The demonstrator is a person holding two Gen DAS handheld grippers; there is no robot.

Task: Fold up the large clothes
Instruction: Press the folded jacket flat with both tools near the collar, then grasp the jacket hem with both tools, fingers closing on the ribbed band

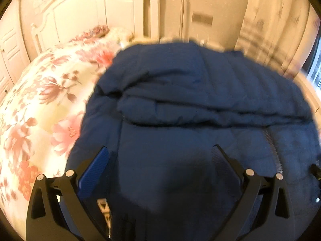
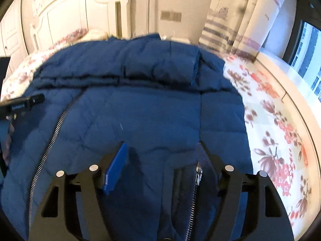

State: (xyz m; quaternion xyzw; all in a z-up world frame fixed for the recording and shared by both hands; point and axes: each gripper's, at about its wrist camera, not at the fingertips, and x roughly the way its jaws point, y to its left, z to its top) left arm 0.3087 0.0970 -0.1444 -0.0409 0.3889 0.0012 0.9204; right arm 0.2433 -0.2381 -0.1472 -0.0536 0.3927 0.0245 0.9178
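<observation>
A large blue puffer jacket (image 1: 180, 92) lies spread on the bed, its far part folded over into a thick band (image 2: 140, 68). A zipper (image 2: 54, 132) runs down its open front. My left gripper (image 1: 160, 152) hovers open just above the jacket's near left part, with nothing between its fingers. My right gripper (image 2: 162, 143) is low over the near right part. A raised fold of the front edge, with a second zipper line (image 2: 195, 180), stands between its fingers, close to the right one. The left blue pad (image 2: 116, 166) is bare. The left gripper's body (image 2: 24, 102) shows at the left edge.
The jacket rests on a floral bedsheet (image 1: 40, 104), which also shows to the right (image 2: 270, 120). A white headboard (image 1: 80, 16) stands at the back left. Curtains (image 2: 240, 20), a pale ledge (image 2: 280, 74) and a window (image 2: 309, 46) line the right side.
</observation>
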